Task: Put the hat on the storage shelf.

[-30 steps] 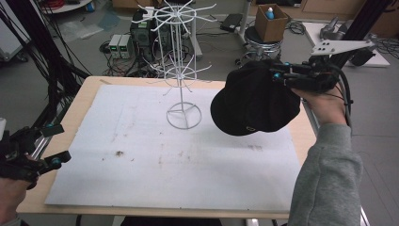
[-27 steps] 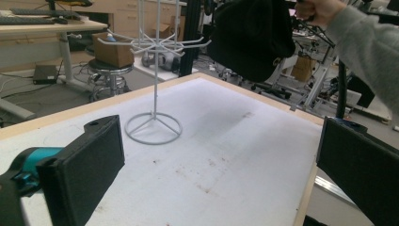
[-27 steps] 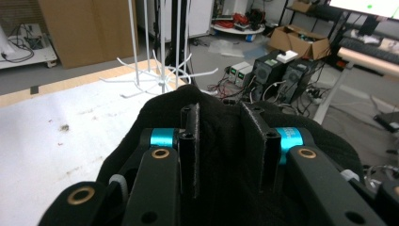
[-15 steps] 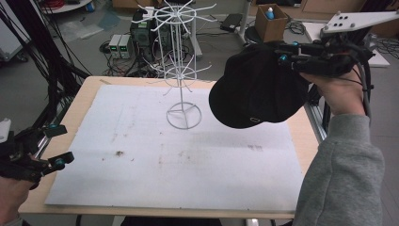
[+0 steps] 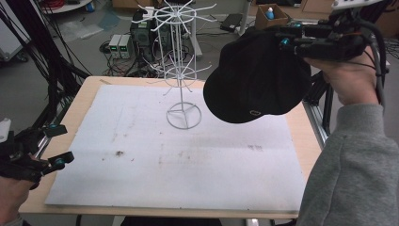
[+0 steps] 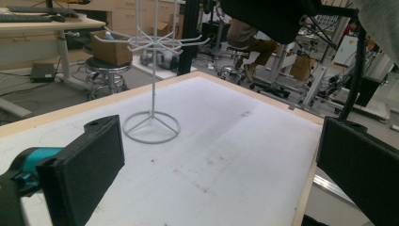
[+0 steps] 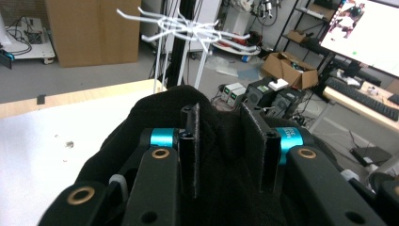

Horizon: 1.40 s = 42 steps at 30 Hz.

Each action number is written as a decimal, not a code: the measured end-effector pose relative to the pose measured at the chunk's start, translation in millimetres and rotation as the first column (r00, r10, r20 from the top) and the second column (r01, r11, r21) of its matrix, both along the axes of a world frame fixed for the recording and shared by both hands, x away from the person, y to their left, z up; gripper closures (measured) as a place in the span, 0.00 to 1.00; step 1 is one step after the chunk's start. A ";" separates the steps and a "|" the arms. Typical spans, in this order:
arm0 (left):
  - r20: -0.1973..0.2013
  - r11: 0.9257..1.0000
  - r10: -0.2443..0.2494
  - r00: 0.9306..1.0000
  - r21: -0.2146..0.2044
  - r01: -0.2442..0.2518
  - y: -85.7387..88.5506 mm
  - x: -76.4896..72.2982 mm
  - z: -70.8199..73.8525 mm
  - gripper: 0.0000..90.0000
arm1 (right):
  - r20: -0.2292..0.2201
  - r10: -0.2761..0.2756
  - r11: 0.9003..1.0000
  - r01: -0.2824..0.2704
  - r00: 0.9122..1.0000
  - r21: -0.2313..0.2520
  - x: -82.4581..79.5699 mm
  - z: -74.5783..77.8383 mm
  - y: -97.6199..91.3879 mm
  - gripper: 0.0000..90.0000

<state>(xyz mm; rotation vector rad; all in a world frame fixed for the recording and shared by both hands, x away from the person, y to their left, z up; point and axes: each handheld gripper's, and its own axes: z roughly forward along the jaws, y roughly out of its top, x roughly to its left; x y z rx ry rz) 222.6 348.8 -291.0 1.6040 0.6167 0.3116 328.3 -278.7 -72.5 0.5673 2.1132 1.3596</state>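
The right gripper (image 5: pixel 288 36), upper right of the high view, is clamped on a black cap (image 5: pixel 256 77) held in air, right of the white wire rack (image 5: pixel 181 61) w/ hooks. The left gripper (image 5: pixel 54 146), lower left, has jaws wide, nothing btw them, over the white board (image 5: pixel 179 160).

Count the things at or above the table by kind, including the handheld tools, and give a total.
Black cap: 1
White wire rack: 1
White board: 1
Handheld claws: 2, left and right
Total: 5
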 end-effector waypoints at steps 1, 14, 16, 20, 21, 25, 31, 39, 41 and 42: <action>-0.001 1.000 0.000 1.000 -0.001 0.000 0.0 0.3 0.0 0.02 | 0.008 0.001 1.000 -0.001 1.000 0.000 -0.2 4.4 0.0 0.78; -0.013 1.000 0.008 1.000 -0.015 -0.008 8.3 6.0 -2.3 0.02 | 0.064 -0.007 1.000 0.007 0.998 -0.002 -3.3 43.3 0.5 0.78; -0.007 1.000 0.008 1.000 -0.022 -0.008 10.4 4.9 -1.2 0.02 | 0.066 -0.008 1.000 0.008 0.998 -0.002 -3.9 48.2 2.0 0.78; -0.004 0.999 0.011 1.000 -0.030 -0.011 12.1 4.0 -0.1 0.02 | 0.071 0.002 1.000 -0.002 0.997 -0.010 -3.9 56.8 5.3 0.78; -0.003 1.000 0.012 1.000 -0.029 -0.012 13.2 4.1 0.2 0.02 | 0.075 0.005 1.000 -0.004 0.997 -0.011 -3.8 58.8 6.3 0.78; -0.007 0.999 0.017 1.000 -0.030 -0.018 15.3 4.9 -0.6 0.02 | 0.082 0.014 1.000 -0.012 0.997 -0.018 -4.3 69.7 10.6 0.78; -0.008 0.999 0.024 1.000 -0.041 -0.024 19.4 4.5 -0.6 0.02 | 0.103 0.035 0.999 -0.035 0.994 -0.009 -6.9 80.6 16.2 0.78; -0.001 0.998 0.032 0.999 -0.046 -0.032 23.5 3.1 0.8 0.02 | 0.128 0.067 0.998 -0.067 0.990 -0.011 -3.6 92.1 30.3 0.78; -0.003 0.998 0.037 0.999 -0.050 -0.037 24.9 3.1 0.7 0.02 | 0.130 0.080 0.997 -0.080 0.988 -0.005 -3.3 94.5 33.2 0.78; -0.004 0.998 0.039 0.999 -0.052 -0.039 25.5 3.1 0.6 0.02 | 0.132 0.084 0.996 -0.084 0.988 -0.003 -3.3 96.1 34.8 0.78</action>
